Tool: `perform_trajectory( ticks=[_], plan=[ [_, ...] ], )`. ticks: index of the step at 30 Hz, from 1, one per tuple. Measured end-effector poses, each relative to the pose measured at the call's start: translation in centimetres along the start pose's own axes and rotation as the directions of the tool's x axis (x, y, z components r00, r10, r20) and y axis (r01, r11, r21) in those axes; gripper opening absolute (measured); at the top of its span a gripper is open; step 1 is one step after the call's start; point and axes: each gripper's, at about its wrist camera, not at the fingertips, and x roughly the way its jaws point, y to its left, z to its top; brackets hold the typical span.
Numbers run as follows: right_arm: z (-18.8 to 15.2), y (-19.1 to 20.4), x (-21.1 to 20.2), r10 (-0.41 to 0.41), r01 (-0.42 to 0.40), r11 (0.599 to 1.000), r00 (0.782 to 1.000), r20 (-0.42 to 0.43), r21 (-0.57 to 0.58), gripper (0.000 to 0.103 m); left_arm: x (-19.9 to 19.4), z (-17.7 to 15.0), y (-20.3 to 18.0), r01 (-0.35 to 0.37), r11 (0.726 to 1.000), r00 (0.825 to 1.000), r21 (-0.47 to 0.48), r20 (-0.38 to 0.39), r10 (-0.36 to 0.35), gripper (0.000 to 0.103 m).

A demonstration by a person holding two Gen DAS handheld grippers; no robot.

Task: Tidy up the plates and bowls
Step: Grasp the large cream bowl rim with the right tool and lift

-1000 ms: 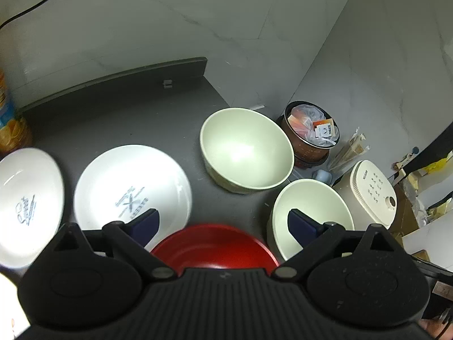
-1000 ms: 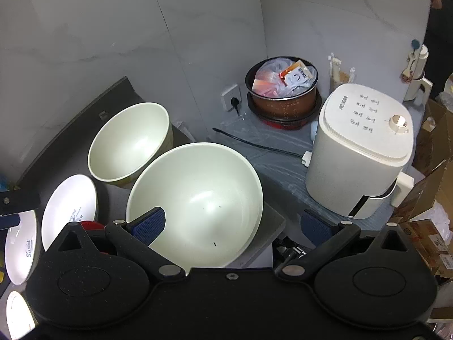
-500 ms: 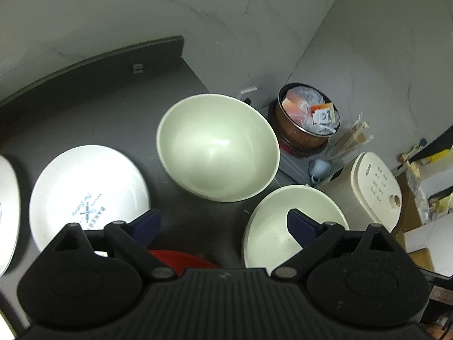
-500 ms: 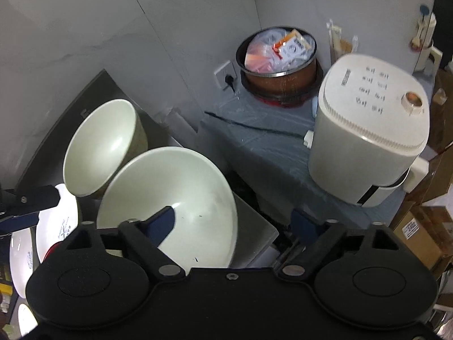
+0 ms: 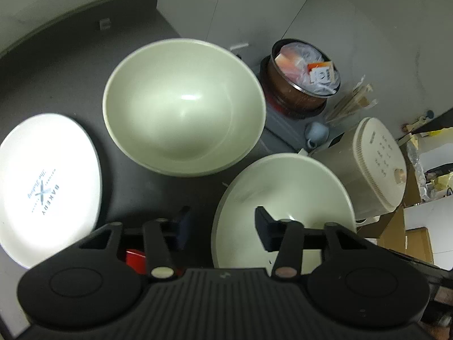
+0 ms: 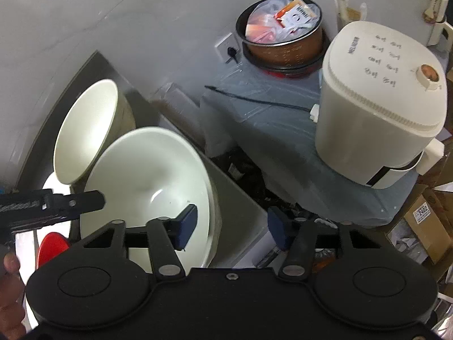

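Observation:
Two cream bowls stand on the dark counter: a far bowl and a near bowl by the counter's right edge. My left gripper is open but narrowed, its fingers straddling the near bowl's left rim, one inside and one outside. My right gripper is likewise narrowed and open, straddling the same bowl's right rim. Gaps still show beside both rims. A white printed plate lies at the left. A red plate peeks out under the left gripper.
Beyond the counter's right edge a lower grey surface carries a white appliance, a brown pot of packets and a blue mug. Cardboard boxes sit at the far right. A person's hand shows at the left.
Both grippers have moved closer to the near cream bowl and narrowed their fingers around its opposite rims. The left view has swung right, so the second white plate has left the frame.

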Motion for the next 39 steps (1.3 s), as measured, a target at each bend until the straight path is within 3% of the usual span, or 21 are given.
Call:
perform_trajectory(
  ticks=[3,7,8,9,13,23,39],
  plan=[
    [-0.2,-0.1,0.5,0.013,-0.013,1.0,1.0,-0.024,0.003,0.036,0.9,0.0,-0.1,-0.009,1.0,1.0,0.005,-0.021,0.009,0.033],
    [-0.5,0.1,0.9,0.021,-0.022,0.999,0.999,-0.032,-0.032,0.033,2.0,-0.1,-0.4,-0.041,0.998,0.998,0.036,-0.043,0.043,0.013],
    [-0.6,0.3,0.9,0.023,-0.024,0.999,0.999,-0.032,-0.048,0.028,2.1,-0.1,-0.4,-0.05,0.998,0.998,0.042,-0.046,0.052,0.011],
    [-0.6,0.5,0.8,0.044,-0.046,0.998,0.998,-0.036,-0.049,0.014,2.2,-0.1,-0.5,-0.039,0.998,0.998,0.041,-0.05,0.041,0.01],
    [-0.3,0.8,0.2,0.047,-0.048,0.997,0.999,-0.013,-0.054,0.014,1.9,0.0,-0.5,-0.032,0.999,0.998,0.037,-0.048,0.034,0.009],
    [0.6,2.0,-3.8,0.088,-0.082,0.994,0.992,0.093,-0.068,0.014,-3.1,0.4,-0.1,0.034,0.999,0.998,0.028,0.06,-0.036,0.009],
    [-0.2,7.7,-6.8,0.161,-0.138,0.977,0.977,0.141,-0.163,0.014,-10.2,-1.6,4.5,0.041,0.997,0.983,-0.061,0.179,-0.029,0.009]
  ],
)
